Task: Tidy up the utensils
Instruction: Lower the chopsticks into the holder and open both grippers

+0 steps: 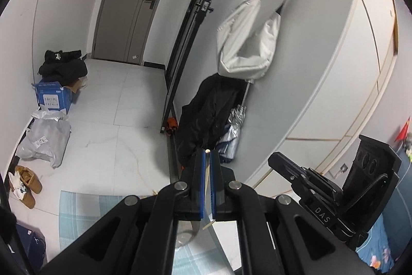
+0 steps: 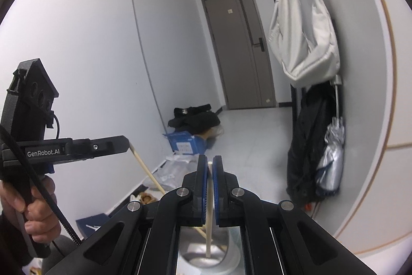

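Note:
My left gripper [image 1: 207, 152] is shut on a pale wooden chopstick [image 1: 206, 178] that runs down between its blue pads. My right gripper [image 2: 210, 163] is shut on a second pale chopstick [image 2: 209, 213], held nearly upright with its lower end inside a white round holder [image 2: 233, 251] below the jaws. In the right wrist view the left gripper [image 2: 126, 143] shows at the left, held by a hand, with its chopstick [image 2: 146, 172] slanting down toward the same holder. In the left wrist view the right gripper [image 1: 276, 161] shows at the right.
A light blue mat [image 1: 85, 218] lies under the grippers. Beyond is a tiled hallway floor with a blue box [image 1: 52, 97], grey bags [image 1: 45, 138], shoes [image 1: 27, 184], a dark coat [image 1: 206, 117], a hanging white bag [image 1: 247, 43] and a grey door [image 1: 134, 4].

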`<state>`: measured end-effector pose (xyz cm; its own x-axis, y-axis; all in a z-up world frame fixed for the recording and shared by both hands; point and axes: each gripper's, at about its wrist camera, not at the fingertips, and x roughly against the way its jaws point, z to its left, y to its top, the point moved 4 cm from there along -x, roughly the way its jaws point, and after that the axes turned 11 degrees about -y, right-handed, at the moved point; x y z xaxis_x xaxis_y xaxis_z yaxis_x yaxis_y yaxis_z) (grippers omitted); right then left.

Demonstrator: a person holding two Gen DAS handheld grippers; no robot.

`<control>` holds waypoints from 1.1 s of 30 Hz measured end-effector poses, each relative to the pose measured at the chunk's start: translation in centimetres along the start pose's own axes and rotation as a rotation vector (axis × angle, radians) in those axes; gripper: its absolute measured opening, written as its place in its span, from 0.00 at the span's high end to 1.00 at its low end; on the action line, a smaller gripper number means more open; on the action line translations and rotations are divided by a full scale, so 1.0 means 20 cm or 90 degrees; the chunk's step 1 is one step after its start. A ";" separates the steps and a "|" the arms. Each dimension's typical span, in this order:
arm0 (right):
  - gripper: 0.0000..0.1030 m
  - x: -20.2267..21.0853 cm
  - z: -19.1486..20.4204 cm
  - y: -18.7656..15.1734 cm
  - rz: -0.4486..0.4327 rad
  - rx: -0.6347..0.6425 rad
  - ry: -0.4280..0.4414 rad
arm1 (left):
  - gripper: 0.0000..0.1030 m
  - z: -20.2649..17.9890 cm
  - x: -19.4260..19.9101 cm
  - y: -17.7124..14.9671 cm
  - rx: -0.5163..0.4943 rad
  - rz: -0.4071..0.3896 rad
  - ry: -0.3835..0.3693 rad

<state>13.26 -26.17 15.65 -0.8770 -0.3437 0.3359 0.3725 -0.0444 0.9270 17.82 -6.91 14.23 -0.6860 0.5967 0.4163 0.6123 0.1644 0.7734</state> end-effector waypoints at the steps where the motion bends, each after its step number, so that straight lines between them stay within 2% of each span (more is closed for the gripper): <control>1: 0.97 -0.02 0.00 0.02 0.000 0.001 0.000 | 1.00 0.02 -0.01 0.01 0.002 0.000 0.002; 8: 0.97 -0.20 0.05 0.12 0.003 0.035 0.004 | 1.00 0.17 -0.06 0.04 0.023 0.005 0.019; 11: 0.97 -0.29 0.08 0.12 0.007 0.051 0.014 | 1.00 0.22 -0.09 0.03 0.043 0.020 -0.005; 12: 0.97 -0.31 0.09 0.12 0.009 0.055 0.018 | 1.00 0.24 -0.10 0.03 0.045 0.021 0.001; 19: 0.97 -0.47 0.15 0.02 0.032 0.099 0.023 | 1.00 0.28 -0.15 0.02 0.039 0.033 0.017; 23: 0.97 -0.52 0.15 -0.04 0.053 0.110 0.025 | 1.00 0.31 -0.17 -0.02 0.054 0.047 0.006; 30: 0.96 -0.57 0.14 -0.12 0.069 0.172 0.021 | 1.00 0.32 -0.21 -0.09 0.049 0.080 0.001; 33: 0.96 -0.57 0.16 -0.15 0.075 0.201 0.038 | 1.00 0.31 -0.23 -0.09 0.046 0.086 -0.003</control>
<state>21.25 -19.15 9.61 -0.8107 -0.3839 0.4420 0.3497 0.2878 0.8915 22.16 -5.11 7.96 -0.5936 0.6208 0.5120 0.7258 0.1383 0.6738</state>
